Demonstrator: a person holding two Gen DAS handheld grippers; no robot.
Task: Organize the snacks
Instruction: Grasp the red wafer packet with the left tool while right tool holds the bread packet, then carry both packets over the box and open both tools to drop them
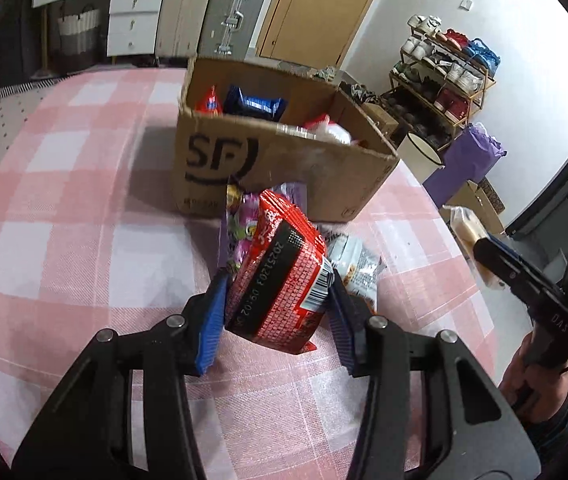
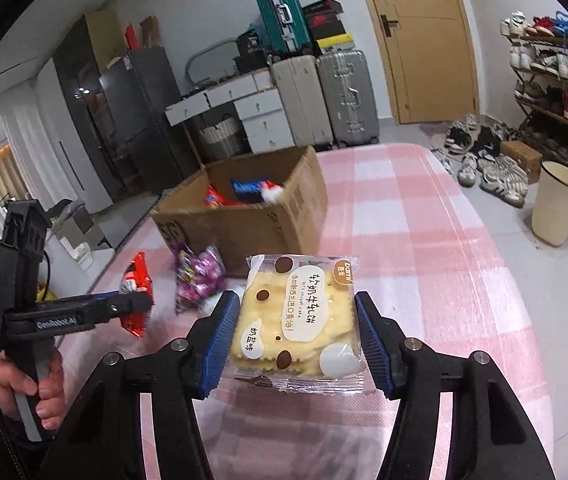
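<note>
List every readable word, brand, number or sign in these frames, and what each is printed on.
"SF" – cardboard box
"20251203 09:02" – red snack packet in the left gripper
"GenRobot.AI" – left gripper's body, right wrist view
"bami", "Soft nougat cake", "软奶牛轧饼", "奶盐味" – cracker packet in the right gripper
Purple candy bag: blurred, unreadable.

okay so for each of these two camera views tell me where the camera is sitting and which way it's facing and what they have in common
Left wrist: on the left claw, angled down the table at the cardboard box; claw shut on the red packet; right claw at right.
Right wrist: on the right claw, facing the box and suitcases; claw shut on the cracker pack; left hand at left.
Shared: box, pink checked tablecloth, purple candy bag, door, shoe rack.
</note>
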